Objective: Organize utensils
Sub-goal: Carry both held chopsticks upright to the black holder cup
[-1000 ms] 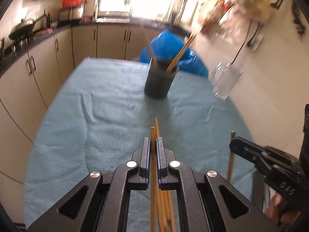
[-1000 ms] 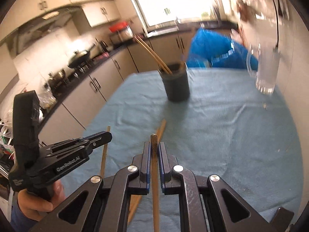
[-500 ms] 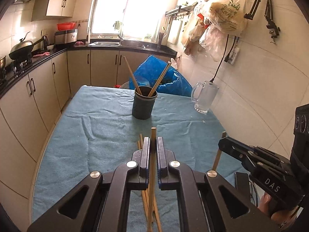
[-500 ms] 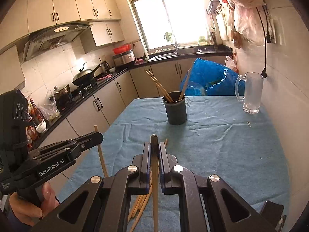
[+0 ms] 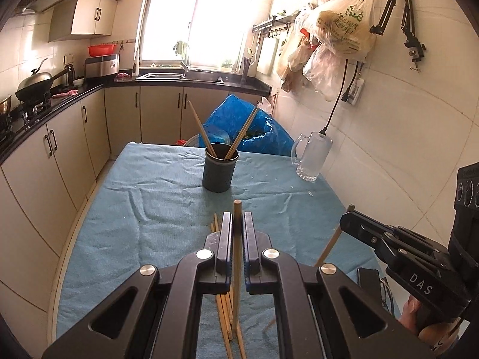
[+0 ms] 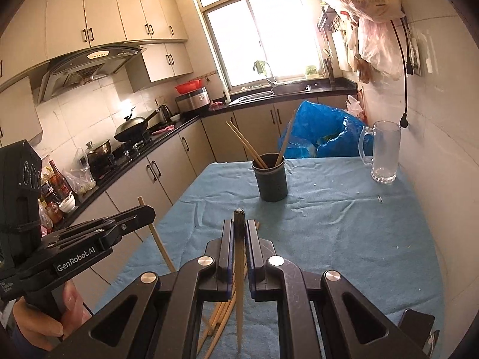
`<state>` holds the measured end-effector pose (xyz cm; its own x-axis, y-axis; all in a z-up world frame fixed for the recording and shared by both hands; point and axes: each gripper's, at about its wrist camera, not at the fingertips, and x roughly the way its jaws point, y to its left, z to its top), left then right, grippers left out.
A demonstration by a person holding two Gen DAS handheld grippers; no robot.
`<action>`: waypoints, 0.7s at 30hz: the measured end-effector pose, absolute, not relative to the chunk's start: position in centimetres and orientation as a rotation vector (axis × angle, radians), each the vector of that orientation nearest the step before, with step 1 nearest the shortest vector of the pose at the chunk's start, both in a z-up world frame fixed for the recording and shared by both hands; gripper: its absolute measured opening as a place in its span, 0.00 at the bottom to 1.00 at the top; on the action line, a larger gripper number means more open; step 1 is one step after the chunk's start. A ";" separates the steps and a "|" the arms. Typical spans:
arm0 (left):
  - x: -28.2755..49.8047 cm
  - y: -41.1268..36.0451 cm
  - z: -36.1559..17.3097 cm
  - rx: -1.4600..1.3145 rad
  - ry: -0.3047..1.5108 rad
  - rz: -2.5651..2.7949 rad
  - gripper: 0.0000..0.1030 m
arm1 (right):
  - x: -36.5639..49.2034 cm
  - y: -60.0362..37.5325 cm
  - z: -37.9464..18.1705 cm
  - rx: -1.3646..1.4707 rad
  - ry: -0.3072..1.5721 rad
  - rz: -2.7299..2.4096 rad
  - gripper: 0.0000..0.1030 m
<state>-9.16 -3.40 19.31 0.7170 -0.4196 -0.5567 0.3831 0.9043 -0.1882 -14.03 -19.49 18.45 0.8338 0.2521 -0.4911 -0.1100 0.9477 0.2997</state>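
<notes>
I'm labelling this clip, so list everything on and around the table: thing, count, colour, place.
Table cloth: one, teal, covers the table.
Holder cup: one, dark grey, middle of the table, far end.
Chopsticks in cup: three, wooden, leaning against the rim.
Loose chopsticks: several, wooden, lying on the cloth near the front edge.
Glass mug: one, clear, far right of the table by the wall.
Blue bag: one, behind the table.
Wok: one, dark, on the stove at left.
Left tongs: black, shut on one chopstick.
Right tongs: black, shut on one dark-tipped chopstick.
</notes>
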 end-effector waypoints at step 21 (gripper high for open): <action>-8.4 -2.7 20.0 -0.082 0.627 -0.430 0.05 | -12.9 -19.4 19.5 0.246 0.539 0.196 0.08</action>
<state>-8.44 -2.73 20.05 0.7248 -0.4139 -0.5509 0.3647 0.9087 -0.2029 -12.92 -19.35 19.49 0.8411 0.2475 -0.4810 -0.1195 0.9522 0.2811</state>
